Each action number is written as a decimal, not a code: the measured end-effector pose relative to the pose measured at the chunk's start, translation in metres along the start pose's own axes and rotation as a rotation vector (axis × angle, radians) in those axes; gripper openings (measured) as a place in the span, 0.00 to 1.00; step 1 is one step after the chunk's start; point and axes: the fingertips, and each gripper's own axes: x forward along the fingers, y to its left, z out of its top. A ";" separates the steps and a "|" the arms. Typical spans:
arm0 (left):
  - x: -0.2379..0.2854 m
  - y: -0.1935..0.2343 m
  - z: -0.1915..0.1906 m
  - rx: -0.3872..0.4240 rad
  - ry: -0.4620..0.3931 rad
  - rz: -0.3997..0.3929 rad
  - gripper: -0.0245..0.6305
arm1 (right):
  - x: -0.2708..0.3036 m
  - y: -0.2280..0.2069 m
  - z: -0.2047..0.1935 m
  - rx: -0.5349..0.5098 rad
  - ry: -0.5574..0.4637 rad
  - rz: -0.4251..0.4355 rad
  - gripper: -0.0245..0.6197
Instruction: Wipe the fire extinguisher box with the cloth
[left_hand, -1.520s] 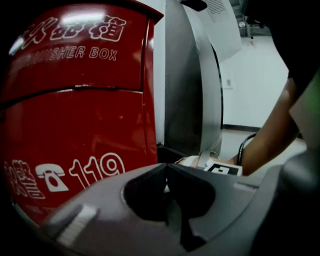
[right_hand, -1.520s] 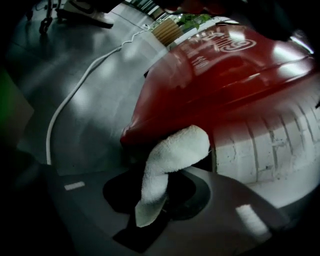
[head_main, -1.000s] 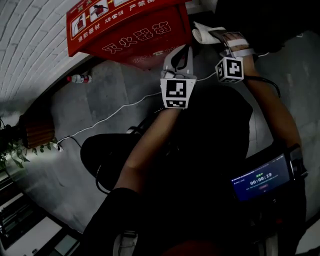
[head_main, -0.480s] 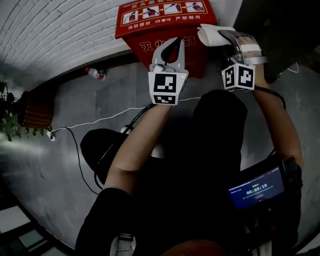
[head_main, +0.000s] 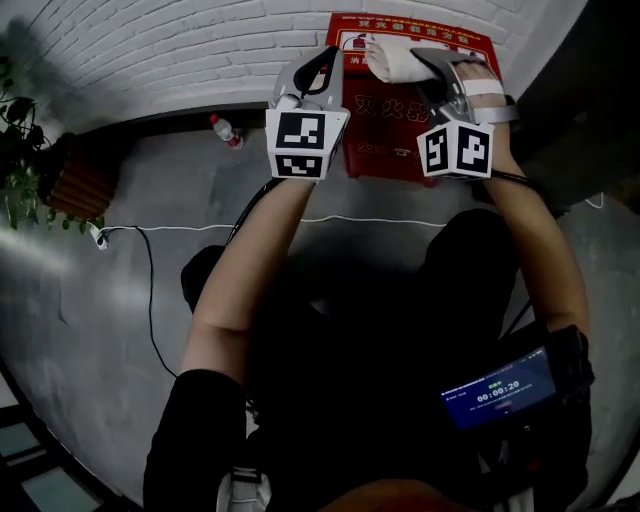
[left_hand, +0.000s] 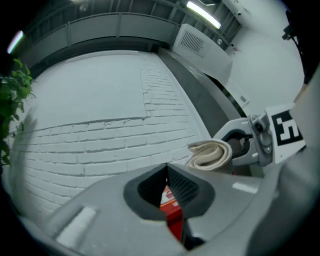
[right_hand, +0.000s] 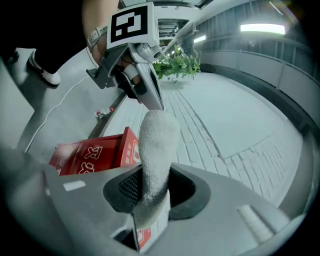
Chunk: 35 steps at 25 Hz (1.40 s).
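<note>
The red fire extinguisher box (head_main: 385, 110) stands on the floor against the white brick wall, at the top centre of the head view. My right gripper (head_main: 420, 58) is shut on a rolled white cloth (head_main: 392, 60), which hangs over the box's top edge. In the right gripper view the cloth (right_hand: 156, 145) rises from between the jaws, with the box (right_hand: 95, 154) to its left. My left gripper (head_main: 322, 60) hangs beside the box's left edge, shut and holding nothing. The left gripper view shows the box (left_hand: 172, 210) through the slit between the jaws, and the cloth (left_hand: 210, 154) to the right.
A plastic bottle (head_main: 226, 130) lies at the wall's foot left of the box. A white cable (head_main: 200, 228) runs across the grey floor. A potted plant (head_main: 22, 150) on a brown stand (head_main: 85, 180) is at far left. A lit screen (head_main: 497, 388) hangs at the person's waist.
The view has swung so the box went from upper left to top centre. Both grippers rose toward the box's top, and the cloth now sits over its upper edge.
</note>
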 end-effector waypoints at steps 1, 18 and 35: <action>-0.002 0.018 -0.001 0.001 0.002 0.017 0.04 | 0.010 -0.002 0.013 -0.003 -0.015 -0.001 0.20; -0.026 0.175 -0.068 -0.092 0.020 0.122 0.04 | 0.110 0.023 0.181 0.524 -0.159 -0.039 0.20; -0.024 0.221 -0.143 -0.181 0.083 0.046 0.04 | 0.206 0.092 0.163 1.488 -0.131 -0.078 0.20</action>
